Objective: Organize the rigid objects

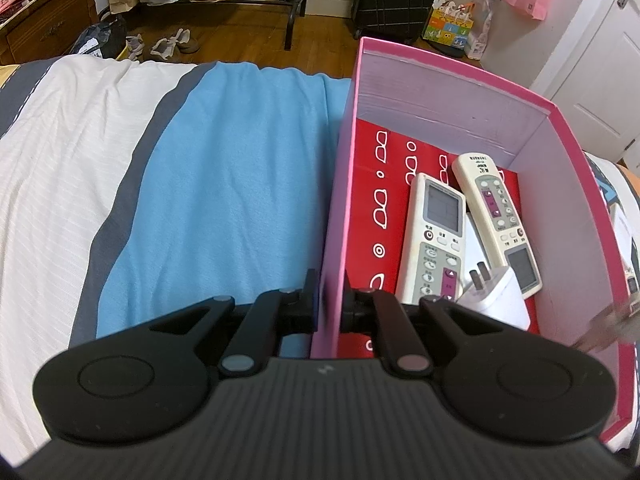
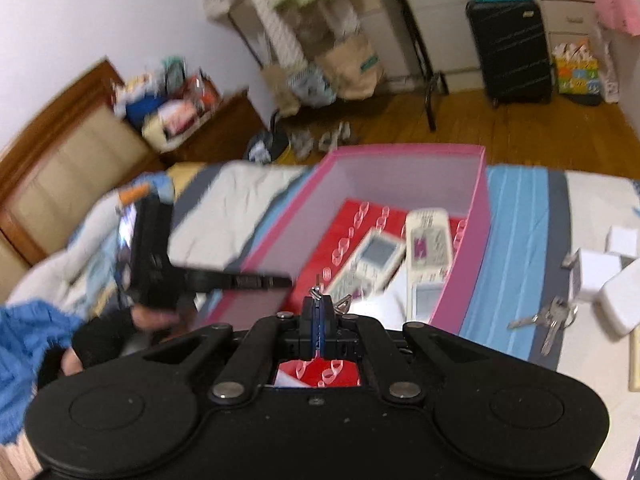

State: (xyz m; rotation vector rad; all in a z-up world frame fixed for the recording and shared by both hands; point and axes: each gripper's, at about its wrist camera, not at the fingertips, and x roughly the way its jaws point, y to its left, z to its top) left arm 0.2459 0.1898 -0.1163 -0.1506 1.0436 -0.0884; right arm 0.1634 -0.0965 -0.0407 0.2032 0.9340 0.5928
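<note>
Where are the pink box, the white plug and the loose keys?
pink box [image 1: 440, 92]: left wrist view, far inner wall.
white plug [image 1: 500, 300]: left wrist view, body.
loose keys [image 2: 548, 320]: right wrist view, bunch on the bedspread.

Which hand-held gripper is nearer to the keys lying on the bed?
Right. The right hand-held gripper is above the pink box, the keys on the bed beside that box. The left hand-held gripper clamps the box's opposite wall.
</note>
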